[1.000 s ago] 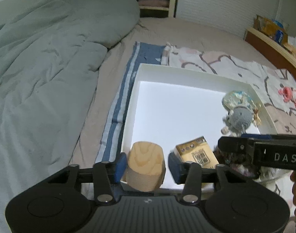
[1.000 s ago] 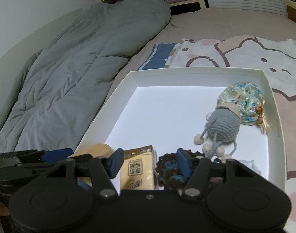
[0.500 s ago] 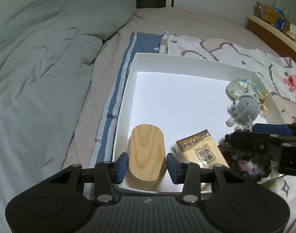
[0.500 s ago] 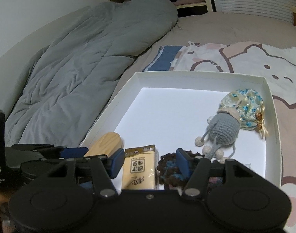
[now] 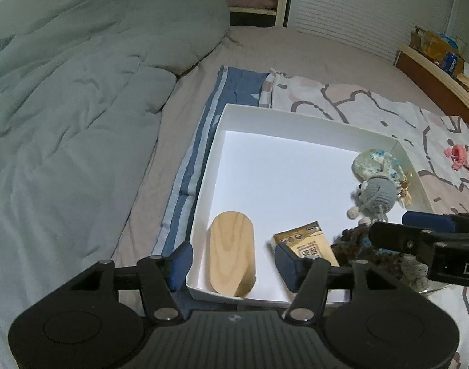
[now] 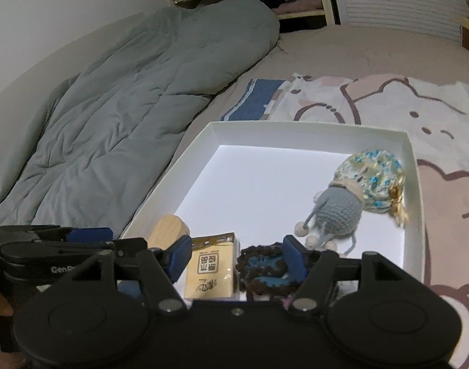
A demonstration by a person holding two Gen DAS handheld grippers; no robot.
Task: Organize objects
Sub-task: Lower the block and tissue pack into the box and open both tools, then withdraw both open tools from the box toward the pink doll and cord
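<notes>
Both the left gripper (image 5: 233, 258) and the right gripper (image 6: 237, 255) are matte black, with blue pads (image 5: 285, 263) on the fingers, silver screws, round side discs and white lettering.

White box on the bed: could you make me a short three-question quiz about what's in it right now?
1. True or false: the wooden block lies inside the white box.
2. Which lies nearest the grey knitted toy? A) the flowered pouch B) the yellow packet C) the wooden block
3. Fill in: the pink knitted thing lies ___ the box.

Key: 1 true; 2 A; 3 outside.
</notes>
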